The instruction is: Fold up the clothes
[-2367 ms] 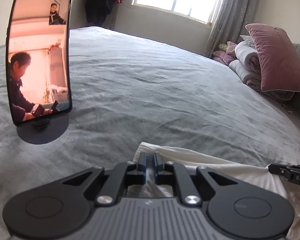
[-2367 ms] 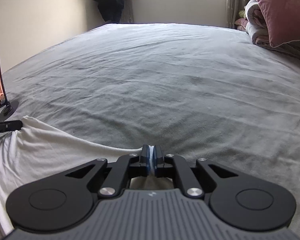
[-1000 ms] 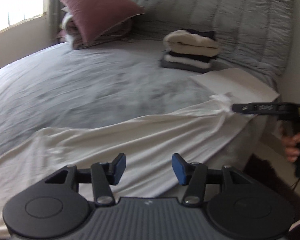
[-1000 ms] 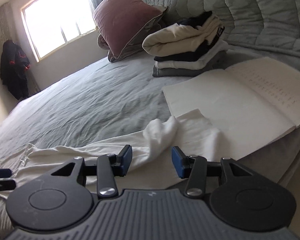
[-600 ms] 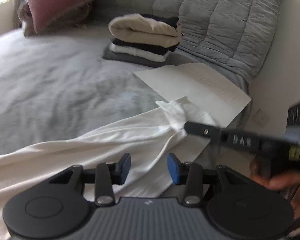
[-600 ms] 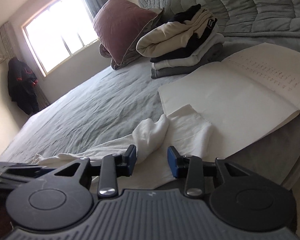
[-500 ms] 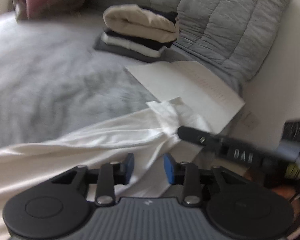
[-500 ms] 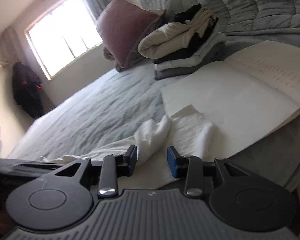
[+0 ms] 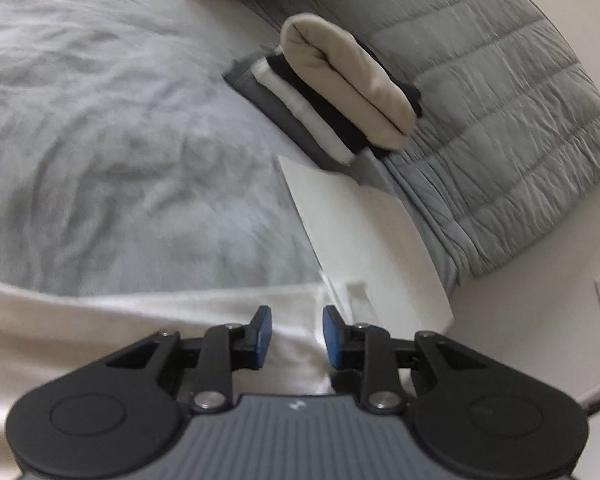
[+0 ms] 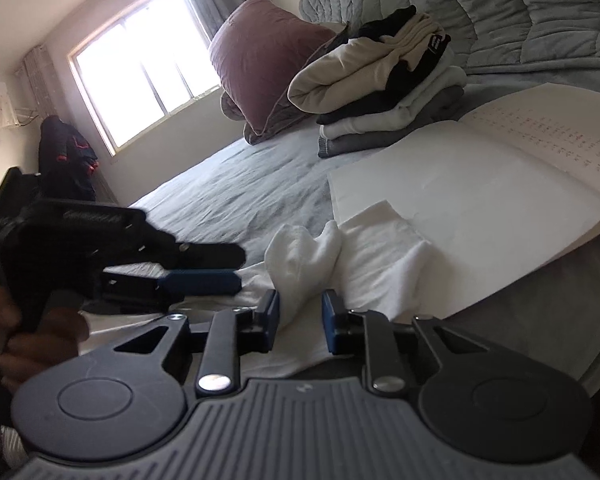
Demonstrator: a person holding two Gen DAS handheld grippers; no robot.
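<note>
The white garment [image 10: 372,256] lies in a long band along the bed's edge, one bunched end resting against the open notebook [image 10: 480,184]. On that end's left, the left gripper [image 10: 228,268] hovers with fingers parted, empty. The right gripper [image 10: 298,316], also spread and empty, sits just short of the bunch, straight ahead and nearer it.

Left wrist view smeared by motion blur: grey bedsheet [image 9: 112,128] wrinkles soft, white garment [image 9: 100,336] edge indistinct. Garment runs off frame's left edge; lower part hidden behind gripper body. Open notebook [image 10: 480,184] cut by right edge in right wrist view; handwriting too small to read. Left gripper [image 10: 220,268] blurred at middle left; label on it illegible. Hand [image 10: 32,340] cut by left edge.
</note>
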